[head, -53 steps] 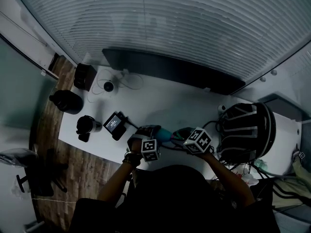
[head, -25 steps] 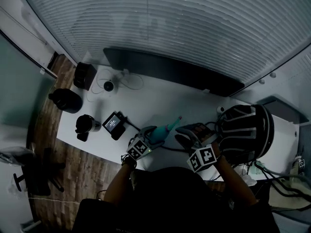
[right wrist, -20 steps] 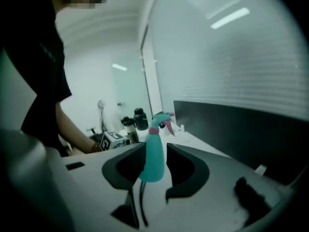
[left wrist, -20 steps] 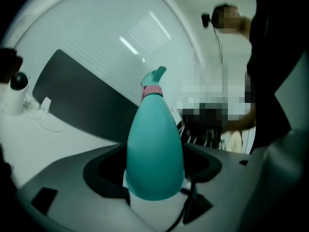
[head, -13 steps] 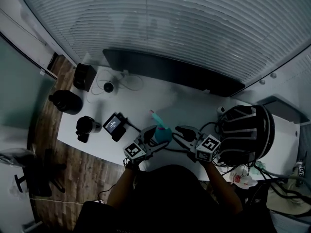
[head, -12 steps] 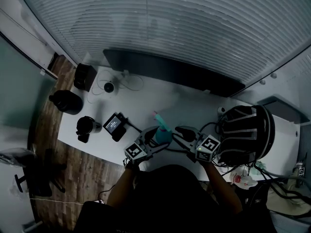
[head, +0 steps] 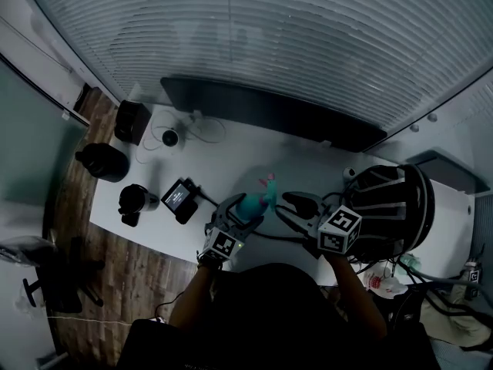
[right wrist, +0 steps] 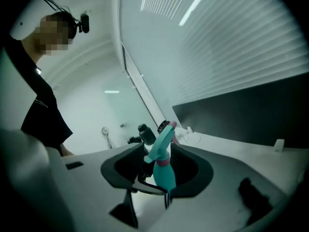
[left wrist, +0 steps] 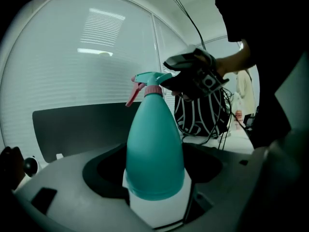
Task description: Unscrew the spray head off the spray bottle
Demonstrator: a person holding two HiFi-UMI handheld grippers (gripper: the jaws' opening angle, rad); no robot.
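The spray bottle (left wrist: 154, 149) is clamped by the left gripper (left wrist: 155, 187). The spray head (right wrist: 161, 140), not yet unscrewed, is straddled from three o'clock, seemingly without pressure, by the right gripper (right wrist: 158, 172), its jaws having just been opening.

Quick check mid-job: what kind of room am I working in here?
Probably an office or meeting room: a long white desk runs along a wall of closed slatted blinds, and a black backpack, loose cables and a small screen device lie on it.

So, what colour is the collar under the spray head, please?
The collar is pink, above the teal spray bottle; clearest in the left gripper view.
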